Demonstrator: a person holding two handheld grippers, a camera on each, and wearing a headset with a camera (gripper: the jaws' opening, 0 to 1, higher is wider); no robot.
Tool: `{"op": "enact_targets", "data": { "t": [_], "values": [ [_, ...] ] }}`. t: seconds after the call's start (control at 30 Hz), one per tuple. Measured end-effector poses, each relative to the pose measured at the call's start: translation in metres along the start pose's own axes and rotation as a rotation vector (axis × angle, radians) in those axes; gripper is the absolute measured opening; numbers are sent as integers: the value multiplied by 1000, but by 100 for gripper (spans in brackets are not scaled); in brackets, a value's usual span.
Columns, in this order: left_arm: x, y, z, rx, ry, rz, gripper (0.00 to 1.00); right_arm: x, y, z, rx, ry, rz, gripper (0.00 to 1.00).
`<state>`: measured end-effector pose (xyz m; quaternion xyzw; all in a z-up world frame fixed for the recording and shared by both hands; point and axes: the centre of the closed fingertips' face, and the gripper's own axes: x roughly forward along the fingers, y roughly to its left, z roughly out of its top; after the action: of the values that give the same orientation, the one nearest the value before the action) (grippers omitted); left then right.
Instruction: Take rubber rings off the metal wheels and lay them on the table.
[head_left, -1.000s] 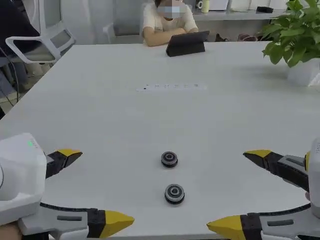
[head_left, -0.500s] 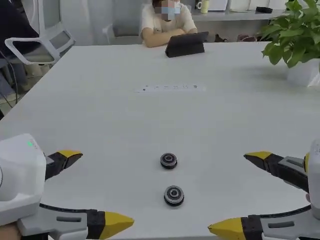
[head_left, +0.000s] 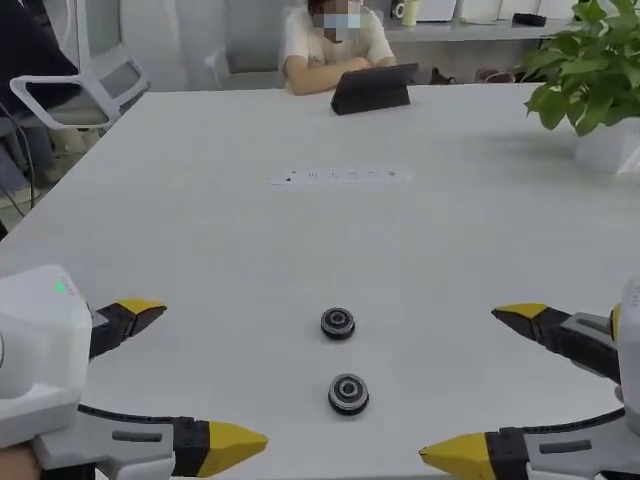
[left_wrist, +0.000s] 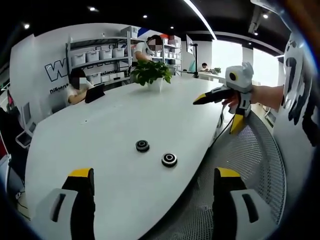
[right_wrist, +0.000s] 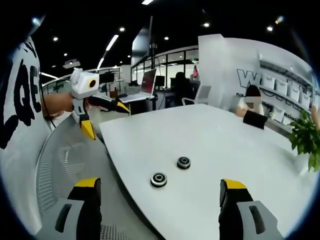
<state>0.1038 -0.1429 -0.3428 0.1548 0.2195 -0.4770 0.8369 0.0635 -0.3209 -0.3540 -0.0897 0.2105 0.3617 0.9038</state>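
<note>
Jaws gape wide and empty on left gripper (head_left: 203, 374) and right gripper (head_left: 468, 385).

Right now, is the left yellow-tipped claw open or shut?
Open. The left gripper has its two yellow-tipped jaws standing wide apart, with nothing held between them.

In the left gripper view, large dark lettering (left_wrist: 54, 71) on the white back wall (left_wrist: 30, 60) begins with a capital W. The rest of the word is hidden behind a shelf unit (left_wrist: 97, 55). A smaller line of text (left_wrist: 61, 89) runs beneath it, too blurred to read. In the right gripper view, wall lettering again starts with a W, cut off by shelves. The person's white shirt (right_wrist: 17, 100) carries big black letters, stretched at the picture's edge and not legible.
</note>
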Motion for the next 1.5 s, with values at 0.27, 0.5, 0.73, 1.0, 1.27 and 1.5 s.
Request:
{"op": "enact_targets", "data": {
  "t": [0.27, 0.5, 0.73, 1.0, 1.27, 1.5],
  "values": [
    [2, 1, -3, -4, 9, -6, 98, 2, -1, -5, 9, 17, 4, 99],
    [4, 3, -3, -6, 9, -10, 98, 3, -3, -3, 22, 11, 7, 99],
    [6, 3, 0, -1, 8, -19, 97, 3, -4, -4, 21, 14, 4, 99],
    [7, 5, 1, 4, 9, -24, 97, 4, -6, -3, 21, 13, 2, 99],
    [8, 5, 1, 3, 6, -26, 97, 6, -8, -3, 19, 13, 3, 99],
    [10, 5, 0, 9, 12, -33, 96, 8, -12, 0, 16, 5, 2, 99]
  ]
}}
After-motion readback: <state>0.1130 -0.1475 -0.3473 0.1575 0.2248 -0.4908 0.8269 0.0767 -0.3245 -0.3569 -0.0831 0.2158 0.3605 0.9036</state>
